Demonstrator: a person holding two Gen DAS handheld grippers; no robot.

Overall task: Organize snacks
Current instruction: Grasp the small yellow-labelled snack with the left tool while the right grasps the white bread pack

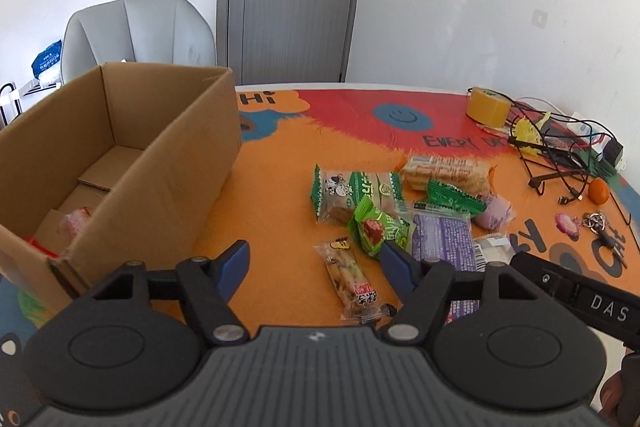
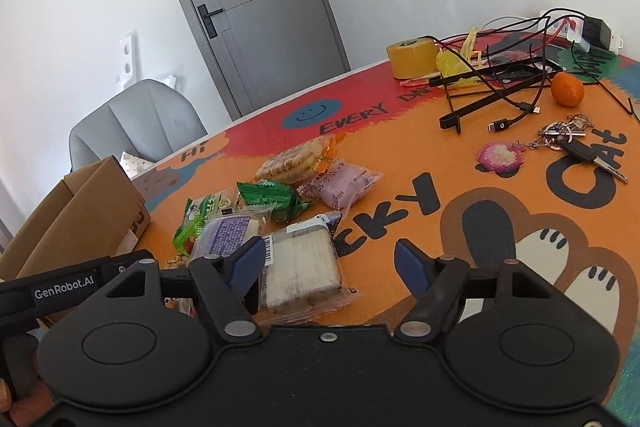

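Several snack packets lie in a heap on the orange table mat (image 1: 280,195). My left gripper (image 1: 316,267) stands open over a clear nut bar packet (image 1: 352,281), which lies nearer its right finger; neither pad presses on it. A green packet with a red fruit (image 1: 376,229) and a purple packet (image 1: 444,239) lie just beyond. My right gripper (image 2: 330,265) is open around a white sandwich packet (image 2: 300,265); the left pad is close beside it, the right pad apart. The open cardboard box (image 1: 160,155) stands at the left, with a pinkish packet (image 1: 76,221) inside.
A yellow tape roll (image 2: 412,57), a tangle of cables with a black stand (image 2: 500,83), an orange (image 2: 567,89) and keys with a pink charm (image 2: 560,139) sit at the far right. A grey chair (image 1: 136,31) and a door stand behind the table.
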